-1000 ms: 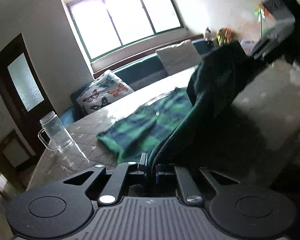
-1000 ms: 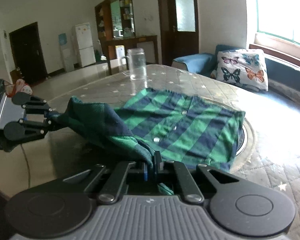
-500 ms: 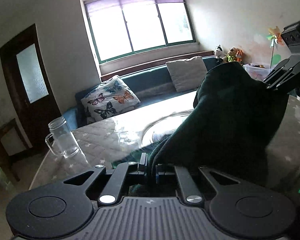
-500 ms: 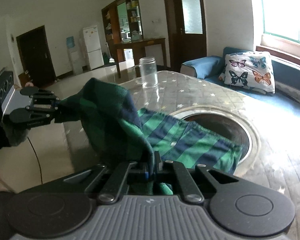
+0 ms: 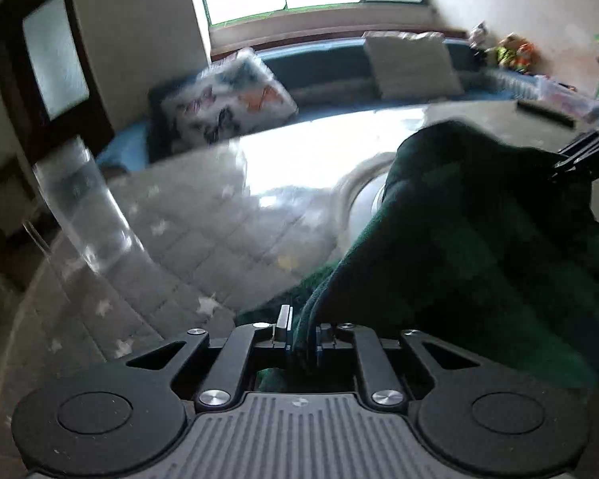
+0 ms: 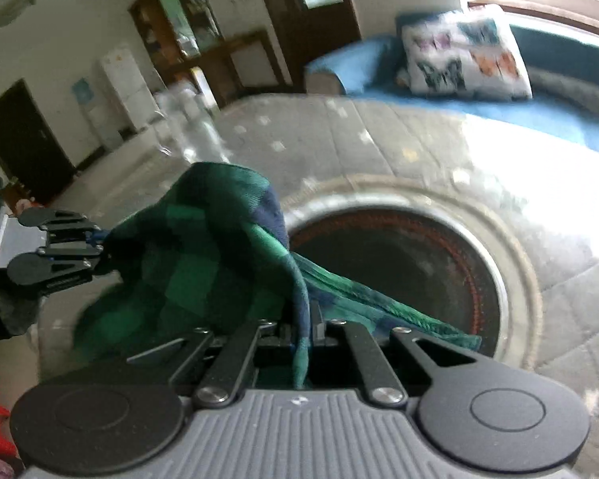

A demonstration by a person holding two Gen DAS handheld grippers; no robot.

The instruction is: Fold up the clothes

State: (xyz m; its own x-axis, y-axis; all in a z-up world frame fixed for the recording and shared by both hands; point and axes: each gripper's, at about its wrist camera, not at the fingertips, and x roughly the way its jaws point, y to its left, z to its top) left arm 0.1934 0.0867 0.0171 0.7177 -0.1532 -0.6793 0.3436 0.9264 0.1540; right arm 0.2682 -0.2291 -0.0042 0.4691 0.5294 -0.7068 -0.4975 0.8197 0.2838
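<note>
A green and navy plaid shirt (image 6: 203, 255) hangs bunched between my two grippers over the quilted table. My right gripper (image 6: 305, 329) is shut on one edge of it. My left gripper (image 5: 301, 333) is shut on another edge, and the cloth (image 5: 479, 247) rises dark to the right. In the right wrist view the left gripper (image 6: 96, 245) shows at the left, pinching the shirt. In the left wrist view the right gripper (image 5: 571, 159) shows at the far right edge. Part of the shirt trails over the rim of the round recess (image 6: 511, 263).
A clear glass mug (image 5: 80, 207) stands near the table's left edge, also seen blurred in the right wrist view (image 6: 191, 135). A butterfly cushion (image 5: 227, 99) lies on the blue sofa behind. A dark remote-like object (image 5: 545, 111) lies at the far right of the table.
Both grippers have swung toward the glass end of the table and lowered, carrying the shirt off the round recess, which is now mostly uncovered. The glass looms much closer to the left gripper.
</note>
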